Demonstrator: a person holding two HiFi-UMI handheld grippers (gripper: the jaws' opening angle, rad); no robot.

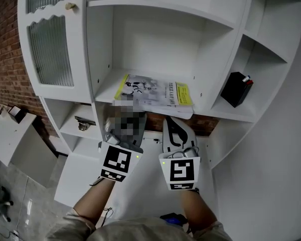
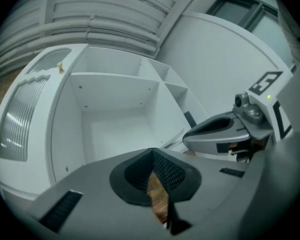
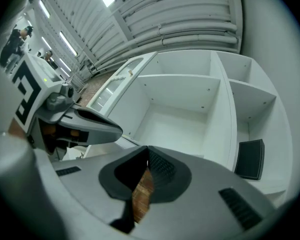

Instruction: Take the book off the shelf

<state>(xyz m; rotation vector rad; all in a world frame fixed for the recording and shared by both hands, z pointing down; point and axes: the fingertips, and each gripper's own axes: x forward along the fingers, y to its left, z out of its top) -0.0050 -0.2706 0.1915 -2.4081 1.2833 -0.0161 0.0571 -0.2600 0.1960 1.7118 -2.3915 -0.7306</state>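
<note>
Head view: book (image 1: 155, 93) lies flat on the mid shelf (image 1: 104, 93), cover up. Its front edge hangs a bit over the lip, prob. the easiest part to pinch. L gripper (image 1: 124, 129) and R gripper (image 1: 171, 127) sit side by side just below and in front of that overhang, tips aimed up at it. No contact as far as I can tell, though the L tips are under a blurred patch. Black box (image 1: 237, 88) stands on the next shelf to the right, well apart from the book. Glass door (image 1: 50, 49) at left is shut.

L gripper view: L gripper (image 2: 152, 156) has its jaws closed pad to pad w/ nothing btwn them. Lower down, only a sliver of what looks like brick wall (image 2: 159, 199) shows thru the gap. The camera looks up into the bare upper compartment, so the book isn't clearly seen here. R gripper sits alongside at right.

R gripper view: R gripper (image 3: 146, 156) is the same, jaws together and empty, w/ a brick sliver below. Black box is at right and L gripper at left.

Judgement: approach stage, book not yet gripped. The jaws must open before either can take the overhanging edge. Two grippers prob. because a thin, wide book would sag or slide from a single pinch.
</note>
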